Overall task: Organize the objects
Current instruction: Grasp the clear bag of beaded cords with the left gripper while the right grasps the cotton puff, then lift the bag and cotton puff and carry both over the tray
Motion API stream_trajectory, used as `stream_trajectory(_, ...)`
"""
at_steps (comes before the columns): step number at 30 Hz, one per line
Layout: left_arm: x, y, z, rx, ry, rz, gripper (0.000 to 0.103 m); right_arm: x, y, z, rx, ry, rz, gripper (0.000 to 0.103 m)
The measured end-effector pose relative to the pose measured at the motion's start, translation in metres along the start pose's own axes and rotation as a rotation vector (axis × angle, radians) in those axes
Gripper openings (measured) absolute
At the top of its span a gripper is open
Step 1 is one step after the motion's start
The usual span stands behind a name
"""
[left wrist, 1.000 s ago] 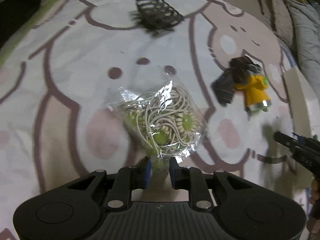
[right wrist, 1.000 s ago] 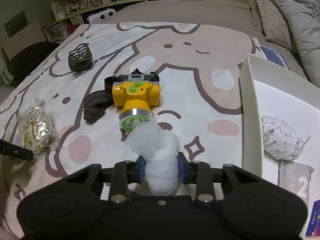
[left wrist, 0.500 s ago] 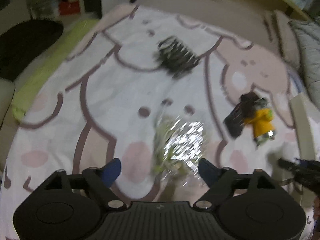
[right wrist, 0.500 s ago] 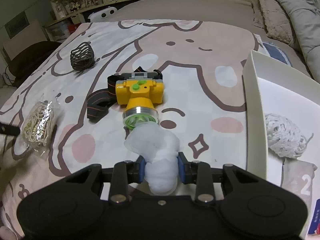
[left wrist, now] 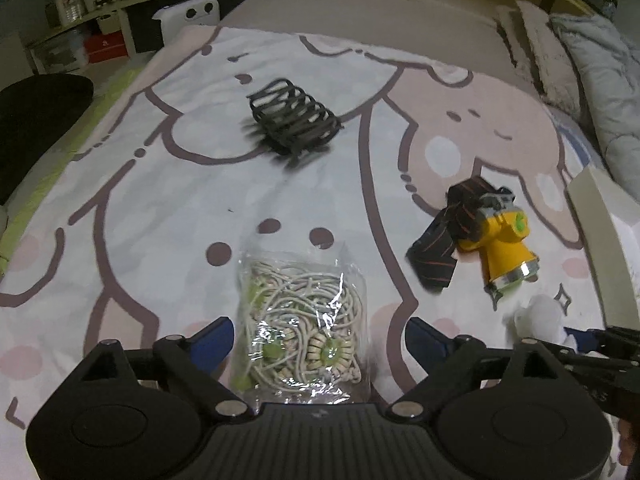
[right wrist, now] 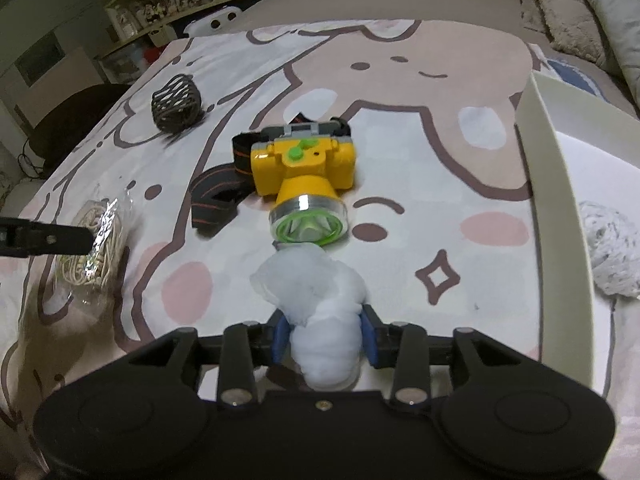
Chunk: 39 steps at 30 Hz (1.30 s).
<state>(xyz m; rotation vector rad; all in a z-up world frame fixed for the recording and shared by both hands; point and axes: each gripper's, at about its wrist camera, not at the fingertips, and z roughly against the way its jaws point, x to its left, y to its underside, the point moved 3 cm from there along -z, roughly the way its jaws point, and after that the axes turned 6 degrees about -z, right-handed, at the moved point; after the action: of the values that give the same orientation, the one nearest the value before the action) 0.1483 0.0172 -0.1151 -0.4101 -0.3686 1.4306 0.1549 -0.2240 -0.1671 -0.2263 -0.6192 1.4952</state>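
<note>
A clear bag of beige cord with green beads [left wrist: 304, 328] lies on the printed blanket between the spread fingers of my left gripper [left wrist: 320, 340], which is open. It also shows at the left of the right wrist view [right wrist: 96, 248]. My right gripper [right wrist: 324, 340] is shut on a white fluffy wad [right wrist: 320, 312], held just in front of a yellow headlamp [right wrist: 308, 176] with a black strap. The headlamp shows in the left wrist view [left wrist: 500, 248] at the right. A black mesh holder [left wrist: 296, 118] lies farther back.
A white open box [right wrist: 556, 184] stands at the right with a grey-white yarn ball [right wrist: 608, 256] inside. Pillows and a grey duvet [left wrist: 600, 64] lie at the far right. Shelves run behind the bed.
My left gripper has opened and let go of the cord bag, then pulled back and up. My right gripper has moved slightly closer to the headlamp, still holding the white wad.
</note>
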Motion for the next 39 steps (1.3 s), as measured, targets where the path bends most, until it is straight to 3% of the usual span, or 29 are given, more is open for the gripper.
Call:
stream_trajectory(10, 0.001, 0.001, -0.026, 0.045, -0.042, -0.038, 0.092, 0.0, 0.002, 0.006, 0.033, 0.017, 0.053, 0.047)
stream_trajectory(14, 0.002, 0.004, -0.034, 0.067, -0.053, -0.046, 0.079, 0.002, 0.0, 0.003, 0.028, 0.022, 0.073, 0.046)
stream_trajectory(16, 0.004, 0.005, -0.036, 0.073, -0.049, -0.041, 0.074, 0.002, 0.001, -0.002, 0.041, 0.035, 0.084, 0.033)
stream_trajectory(19, 0.004, 0.003, -0.034, 0.073, -0.038, -0.029, 0.065, 0.001, 0.001, -0.001, 0.038, 0.048, 0.081, 0.032)
stream_trajectory(39, -0.009, -0.016, 0.029, -0.124, 0.001, -0.012, 0.062, -0.011, -0.033, 0.059, -0.159, 0.08, -0.069, 0.031)
